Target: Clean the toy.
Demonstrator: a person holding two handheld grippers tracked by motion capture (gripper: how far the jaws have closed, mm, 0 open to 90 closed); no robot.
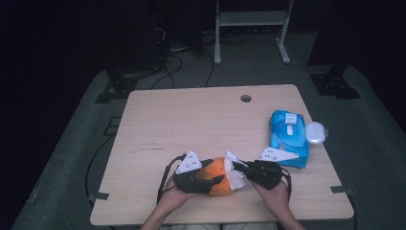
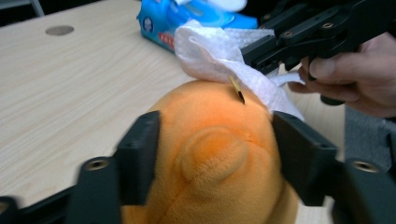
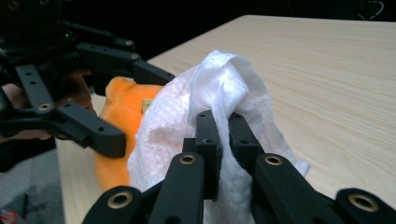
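The orange plush toy (image 1: 218,176) lies on the near edge of the wooden table (image 1: 191,124), between the person's two hands. The left gripper (image 1: 210,181) has its jaws spread wide around the toy: in the left gripper view the plush toy (image 2: 212,154) sits directly between the two black jaws, with one jaw pressed against each flank. The toy is gripped across its width.

The right gripper (image 1: 237,166) has its jaws closed almost fully on a white wet wipe (image 1: 234,173). In the right gripper view the wipe (image 3: 205,107) is pinched between the two jaw tips and bunches up above them, draping down on both sides. The wipe lies against the right side of the toy, touching its surface.

A blue wipe pack (image 1: 288,136) lies on the table's right side, well apart from the toy.
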